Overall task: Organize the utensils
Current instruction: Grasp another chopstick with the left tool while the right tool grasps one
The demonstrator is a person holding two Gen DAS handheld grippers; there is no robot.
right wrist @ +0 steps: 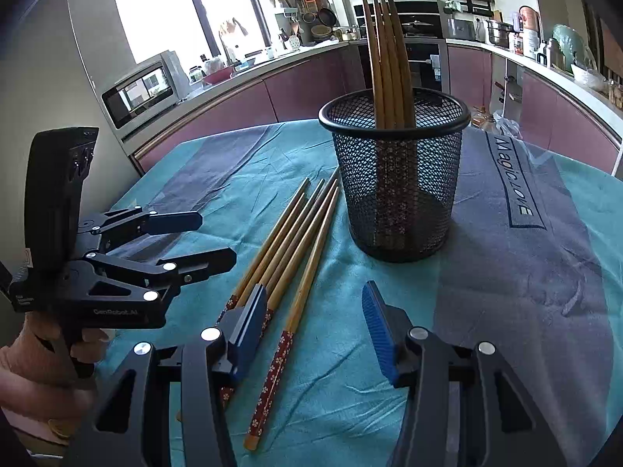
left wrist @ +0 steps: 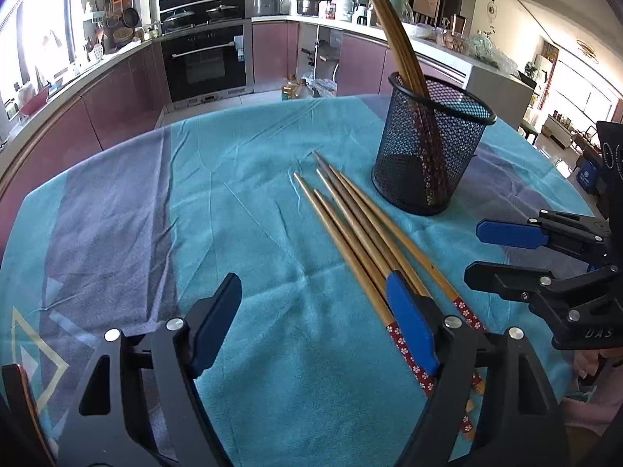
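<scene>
Five loose chopsticks [left wrist: 362,229] are seen lying side by side on the surface, just beside the black mesh holder [left wrist: 430,144]. The fingers of the left gripper [left wrist: 311,323] are held wide apart with nothing pressed between them; the right-hand blue pad [left wrist: 412,323] sits over the patterned handle ends of the bundle, while the other finger stands well clear over bare cloth. The right gripper [right wrist: 311,330] is likewise parted, about halfway, and empty: one chopstick [right wrist: 296,307] lies in the gap between its pads, the rest partly under its left finger [right wrist: 247,327].

The long axes of the loose chopsticks run from the red flowered handles (nearest the grippers) to tapered tips pointing toward the holder's base. Four more chopsticks [right wrist: 385,58] stand in the holder, tips up, leaning against its rim.

The surface is covered by a teal and grey cloth [left wrist: 233,202], creased in places. A kitchen is seen behind it: plum cabinets, a built-in oven [left wrist: 204,62], a bright window [right wrist: 155,7].
</scene>
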